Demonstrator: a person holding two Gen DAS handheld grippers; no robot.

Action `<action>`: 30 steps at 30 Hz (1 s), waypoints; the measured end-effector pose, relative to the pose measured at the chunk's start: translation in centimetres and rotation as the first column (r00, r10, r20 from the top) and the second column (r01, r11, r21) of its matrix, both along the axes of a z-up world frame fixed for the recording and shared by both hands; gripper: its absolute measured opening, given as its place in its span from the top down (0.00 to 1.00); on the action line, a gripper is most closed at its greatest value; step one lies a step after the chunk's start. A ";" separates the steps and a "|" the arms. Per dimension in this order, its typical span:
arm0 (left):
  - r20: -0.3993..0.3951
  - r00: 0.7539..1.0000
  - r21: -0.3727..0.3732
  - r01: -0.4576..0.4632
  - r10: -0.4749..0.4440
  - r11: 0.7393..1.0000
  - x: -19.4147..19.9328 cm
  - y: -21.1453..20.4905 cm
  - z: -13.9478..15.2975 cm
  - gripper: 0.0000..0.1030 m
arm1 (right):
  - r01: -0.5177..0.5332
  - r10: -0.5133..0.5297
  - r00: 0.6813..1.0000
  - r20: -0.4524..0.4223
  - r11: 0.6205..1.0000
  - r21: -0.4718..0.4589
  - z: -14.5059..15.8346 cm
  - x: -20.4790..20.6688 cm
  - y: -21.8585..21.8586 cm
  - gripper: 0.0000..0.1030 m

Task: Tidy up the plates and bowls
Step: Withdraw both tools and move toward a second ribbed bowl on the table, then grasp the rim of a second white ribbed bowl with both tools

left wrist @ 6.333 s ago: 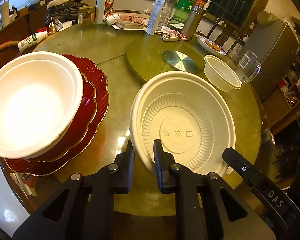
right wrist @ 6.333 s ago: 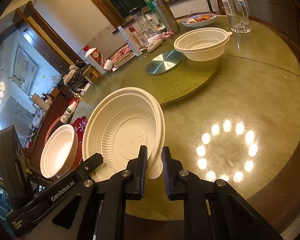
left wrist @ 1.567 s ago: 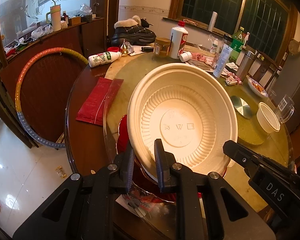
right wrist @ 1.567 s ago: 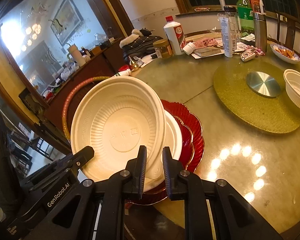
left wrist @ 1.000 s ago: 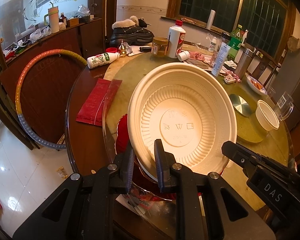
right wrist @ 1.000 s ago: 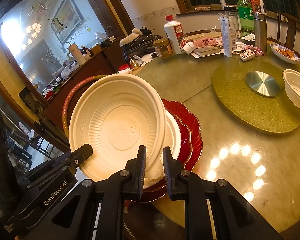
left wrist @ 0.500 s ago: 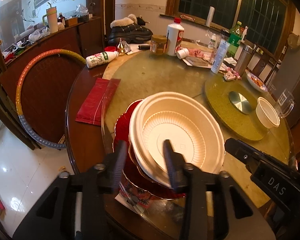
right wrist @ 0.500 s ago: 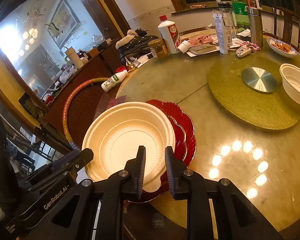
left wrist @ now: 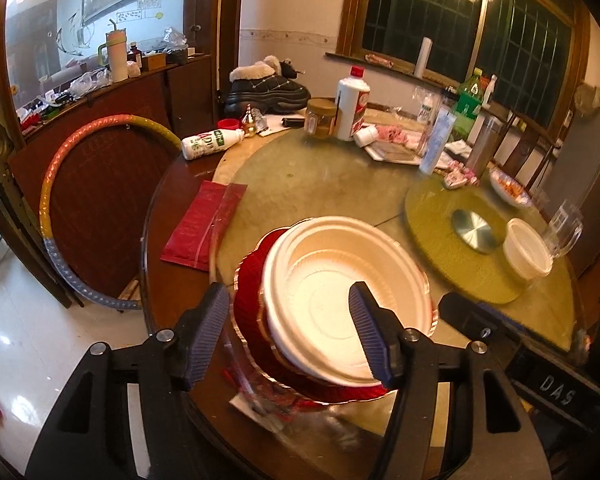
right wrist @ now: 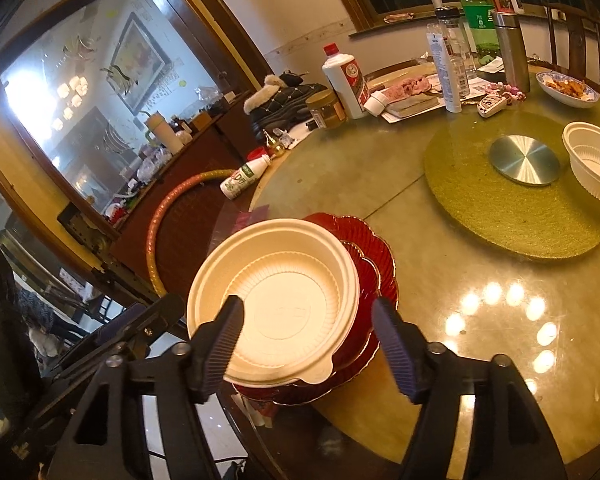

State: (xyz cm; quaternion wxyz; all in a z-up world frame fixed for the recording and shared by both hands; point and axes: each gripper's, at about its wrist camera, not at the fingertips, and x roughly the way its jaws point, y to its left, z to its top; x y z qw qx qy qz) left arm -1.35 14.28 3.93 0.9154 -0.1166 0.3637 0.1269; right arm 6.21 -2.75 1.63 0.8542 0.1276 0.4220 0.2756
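A large cream disposable bowl [left wrist: 340,300] [right wrist: 284,300] lies nested in another white bowl on a stack of red scalloped plates [left wrist: 252,300] [right wrist: 372,248] near the table's edge. My left gripper [left wrist: 288,300] straddles the bowl's near rim. Its jaws are opening and its pads stand clear of the rim. My right gripper [right wrist: 306,312] is also opening, astride the opposite rim with its pads off it. A smaller white ribbed bowl [left wrist: 524,252] [right wrist: 596,168] stands alone on the green turntable.
The green turntable [right wrist: 512,220] fills the table's middle. Bottles, a jar and a dish of food [right wrist: 568,88] crowd the far side. A glass mug [left wrist: 564,228] stands by the small bowl. A red packet [left wrist: 204,220] lies left of the stack, with a hoop [left wrist: 52,200] beyond the table edge.
Both grippers have let go of the large bowl. It went from tilted in the jaws to lying flat in the stack. Both pairs of jaws have spread wide.
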 end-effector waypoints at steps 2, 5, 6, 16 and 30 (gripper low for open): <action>0.027 1.000 -0.023 0.010 -0.009 1.000 0.1 -0.7 0.7 0.37 | 0.007 -0.007 1.000 0.001 1.000 0.021 0.1 0.0 -1.0 0.31; 0.079 0.996 -0.054 0.049 -0.045 0.997 0.6 -2.6 1.8 0.29 | 0.047 -0.046 0.999 -0.014 0.997 0.066 0.1 0.3 -3.7 0.29; 0.094 0.994 -0.065 0.069 -0.063 0.995 0.9 -3.6 2.1 0.28 | 0.072 -0.070 0.997 -0.023 0.994 0.087 0.0 0.5 -5.2 0.29; 0.028 0.944 -0.110 0.330 -0.329 0.937 7.5 -15.8 1.0 0.27 | 0.390 -0.362 0.917 -0.168 0.901 0.190 -2.2 2.9 -20.7 0.05; -0.097 0.932 -0.269 0.314 -0.350 0.910 21.0 -26.0 -4.0 0.27 | 0.600 -0.547 0.795 -0.262 0.774 0.204 -4.5 10.7 -34.3 0.22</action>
